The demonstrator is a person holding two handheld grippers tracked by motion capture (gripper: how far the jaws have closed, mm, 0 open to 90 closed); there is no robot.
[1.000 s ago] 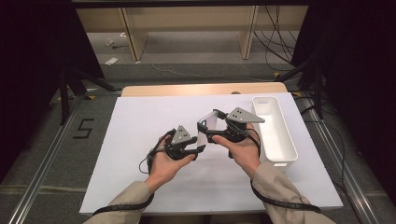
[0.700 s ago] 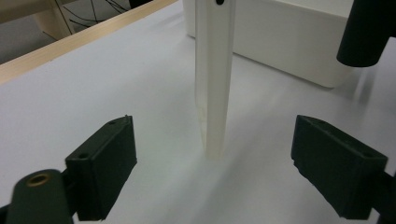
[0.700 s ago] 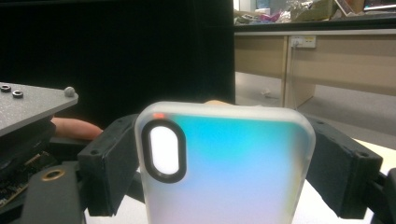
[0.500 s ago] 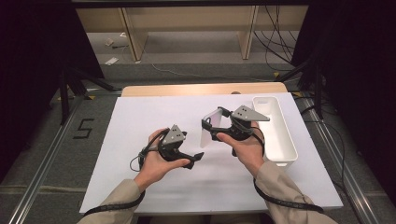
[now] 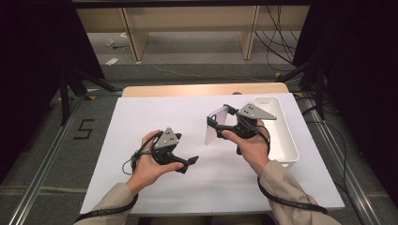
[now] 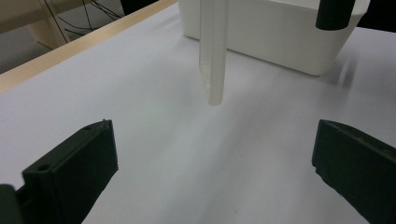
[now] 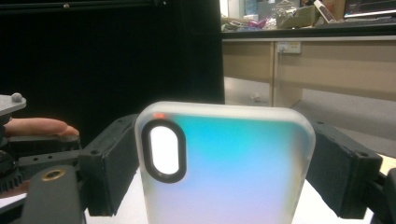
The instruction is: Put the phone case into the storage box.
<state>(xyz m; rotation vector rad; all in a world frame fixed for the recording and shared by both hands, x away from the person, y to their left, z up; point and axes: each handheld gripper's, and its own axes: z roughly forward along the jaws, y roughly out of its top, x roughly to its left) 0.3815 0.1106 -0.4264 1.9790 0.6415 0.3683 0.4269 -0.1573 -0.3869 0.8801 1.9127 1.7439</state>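
A frosted, translucent phone case [image 5: 215,125] stands upright above the white table, clamped across its width by my right gripper [image 5: 218,123]. In the right gripper view the case [image 7: 224,158] shows its oval camera cutout, and a black pad [image 7: 112,163] presses on each side. My left gripper [image 5: 186,163] hovers lower left of the case, apart from it. Its jaws have just been opening and now stand wide with nothing between them. In the left gripper view [image 6: 212,158] the case [image 6: 213,56] hangs edge-on, well ahead of the jaws.
A long white bin [image 5: 278,133] sits at the table's right side, just behind the right hand; the left gripper view has it [image 6: 275,32] beyond the case. The white table sheet [image 5: 141,117] ends at a wooden strip [image 5: 202,89] at the far edge.
The left gripper was up against the case a second ago. It has opened and drawn back left and toward the person. The right gripper keeps its hold on the case.
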